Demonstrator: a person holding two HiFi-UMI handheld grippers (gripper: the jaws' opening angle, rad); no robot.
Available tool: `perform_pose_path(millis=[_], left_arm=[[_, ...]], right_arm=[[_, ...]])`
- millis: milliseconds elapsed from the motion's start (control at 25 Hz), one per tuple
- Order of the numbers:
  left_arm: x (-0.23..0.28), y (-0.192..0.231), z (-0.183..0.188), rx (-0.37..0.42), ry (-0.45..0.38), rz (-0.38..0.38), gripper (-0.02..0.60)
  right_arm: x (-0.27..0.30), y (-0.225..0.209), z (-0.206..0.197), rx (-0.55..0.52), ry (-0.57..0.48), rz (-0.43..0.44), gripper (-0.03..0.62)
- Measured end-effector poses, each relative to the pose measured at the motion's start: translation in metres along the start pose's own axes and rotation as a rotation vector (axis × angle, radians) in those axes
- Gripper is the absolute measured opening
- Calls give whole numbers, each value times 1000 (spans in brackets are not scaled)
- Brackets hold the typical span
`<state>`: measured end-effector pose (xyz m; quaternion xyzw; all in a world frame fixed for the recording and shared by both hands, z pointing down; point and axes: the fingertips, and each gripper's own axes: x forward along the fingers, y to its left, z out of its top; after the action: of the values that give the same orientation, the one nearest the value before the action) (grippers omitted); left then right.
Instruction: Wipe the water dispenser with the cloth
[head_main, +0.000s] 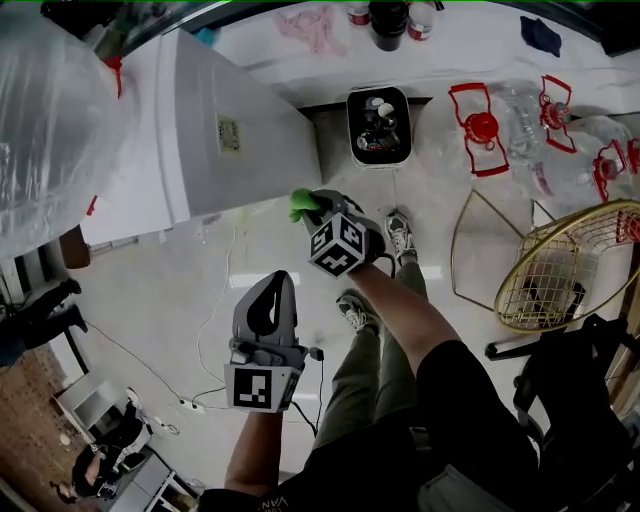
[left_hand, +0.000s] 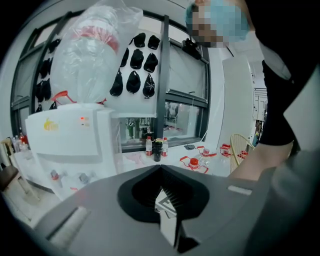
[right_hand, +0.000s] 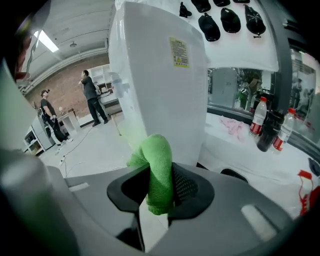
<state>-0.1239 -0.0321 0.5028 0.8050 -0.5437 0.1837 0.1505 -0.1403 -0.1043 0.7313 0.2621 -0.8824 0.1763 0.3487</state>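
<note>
The white water dispenser (head_main: 215, 130) stands at the upper left of the head view, with a plastic-wrapped bottle (head_main: 45, 120) on top. My right gripper (head_main: 312, 204) is shut on a green cloth (head_main: 302, 203), which sits close to the dispenser's side panel near its lower corner. In the right gripper view the cloth (right_hand: 157, 167) bulges up between the jaws in front of the dispenser's side (right_hand: 160, 75). My left gripper (head_main: 277, 283) hangs lower, apart from the dispenser, shut and empty. The left gripper view faces the dispenser's front (left_hand: 70, 140) and its taps.
A black bin (head_main: 378, 125) stands by the wall beside the dispenser. Empty jugs with red handles (head_main: 480, 118) and a gold wire chair (head_main: 570, 262) are at the right. Cables and a power strip (head_main: 190, 405) lie on the floor. Bottles (right_hand: 257, 117) stand on the ledge.
</note>
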Motion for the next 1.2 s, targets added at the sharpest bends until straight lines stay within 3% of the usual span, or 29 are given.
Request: perform_pose_path(millis=[480, 880, 1200], left_arm=[[38, 23, 6, -92, -11, 77, 3], [79, 48, 17, -154, -9, 170, 2], [101, 54, 16, -178, 0, 190, 2]], right_arm=[[50, -10, 23, -63, 65, 100, 109], [106, -115, 86, -146, 71, 48, 109], [139, -183, 126, -178, 77, -32, 109]])
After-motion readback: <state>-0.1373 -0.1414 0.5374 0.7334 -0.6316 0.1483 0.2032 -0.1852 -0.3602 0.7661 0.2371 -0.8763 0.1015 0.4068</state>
